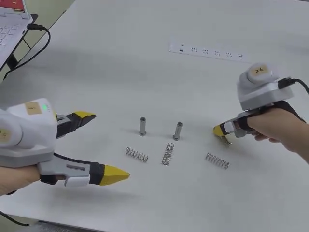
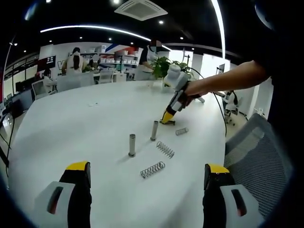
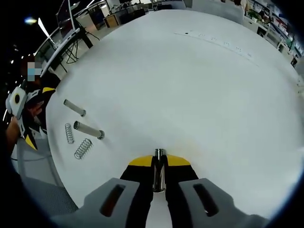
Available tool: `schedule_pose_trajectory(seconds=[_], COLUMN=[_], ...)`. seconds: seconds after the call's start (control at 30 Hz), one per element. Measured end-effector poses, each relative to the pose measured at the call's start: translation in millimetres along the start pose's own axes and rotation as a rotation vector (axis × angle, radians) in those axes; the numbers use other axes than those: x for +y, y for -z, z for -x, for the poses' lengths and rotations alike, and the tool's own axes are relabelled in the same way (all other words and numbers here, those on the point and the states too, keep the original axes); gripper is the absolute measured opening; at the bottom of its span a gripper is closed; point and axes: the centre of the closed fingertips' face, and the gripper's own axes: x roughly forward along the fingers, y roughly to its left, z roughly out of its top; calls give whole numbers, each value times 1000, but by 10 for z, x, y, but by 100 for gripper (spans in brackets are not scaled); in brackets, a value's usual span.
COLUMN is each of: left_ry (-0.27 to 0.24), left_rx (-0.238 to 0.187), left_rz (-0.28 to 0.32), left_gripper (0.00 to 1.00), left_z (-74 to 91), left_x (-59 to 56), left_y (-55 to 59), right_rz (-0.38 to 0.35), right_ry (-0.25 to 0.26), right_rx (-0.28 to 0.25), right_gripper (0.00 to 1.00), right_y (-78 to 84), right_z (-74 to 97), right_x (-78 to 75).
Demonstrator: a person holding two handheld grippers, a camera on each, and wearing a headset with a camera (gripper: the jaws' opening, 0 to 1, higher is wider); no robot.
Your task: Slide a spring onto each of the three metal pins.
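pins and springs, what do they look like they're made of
Pins: likely steel. They are smooth grey cylinders with a wider foot and a soft sheen.
Springs: thin bare metal wire, probably steel. The open coils are silvery and glint in the light.
Neither seems painted or coated, as far as the pictures tell.

This is an open-plan office. Beyond the wide white table (image 2: pixel 71 118), people (image 2: pixel 74 61) are among rows of desks under strip lights (image 2: pixel 95 28) and a ceiling air vent (image 2: pixel 140 8). A mesh chair (image 2: pixel 259 156), a laptop (image 1: pixel 9 24) and a power strip (image 1: pixel 207 50) are close by.
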Motion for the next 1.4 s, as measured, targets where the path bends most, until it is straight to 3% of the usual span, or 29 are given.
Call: schedule_pose_trajectory(seconds=[0.4,0.8,1.4], left_ry=[-5,-2,12], left_rx=[1,1,4], left_rz=[3,-2,-20], left_gripper=[96,96,96], left_z=[22,7,-27], left_x=[-1,-25,-69], left_y=[18,3,-36], right_rz=[57,65,104], right_ry=[7,-29,-8], right_rx=[-7,-78,-283], right_gripper=[5,5,5], right_y=[55,81,66], right_z=[45,175,409], right_x=[6,70,59])
